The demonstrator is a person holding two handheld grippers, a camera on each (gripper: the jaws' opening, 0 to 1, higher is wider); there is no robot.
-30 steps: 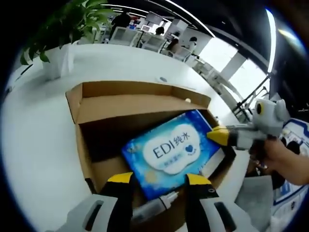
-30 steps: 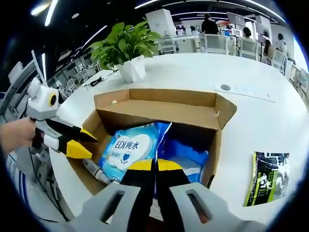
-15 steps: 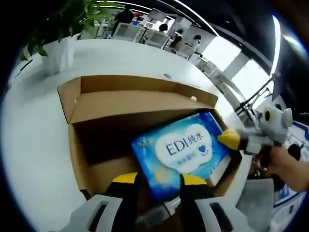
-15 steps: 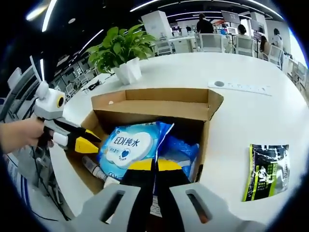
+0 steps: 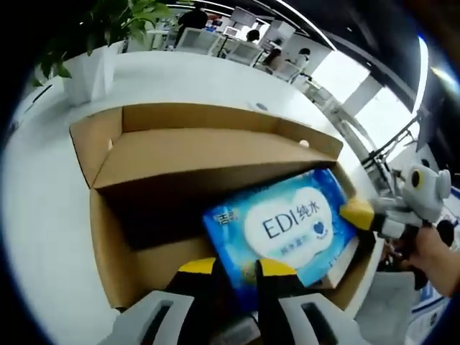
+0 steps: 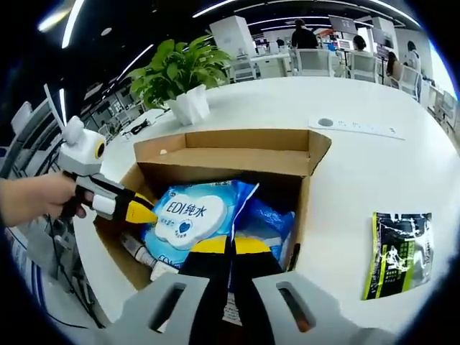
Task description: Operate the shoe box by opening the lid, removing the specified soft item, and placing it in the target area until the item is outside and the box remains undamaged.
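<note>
Over the last second my left hand-held gripper (image 5: pixel 233 269) has closed in and now pinches the wipes pack's (image 5: pixel 287 226) near edge, my right hand-held gripper (image 6: pixel 230 248) stays clamped on its far edge, so the pack, lying atop a blue bag (image 6: pixel 269 226) in the open box (image 5: pixel 115 237), looks ready to lift.

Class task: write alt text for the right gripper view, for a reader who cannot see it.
An open cardboard box on a white table holds a blue wipes pack, with the right gripper shut on the pack's edge. The left gripper reaches the pack from the left; a black pouch lies right, a plant behind.
</note>
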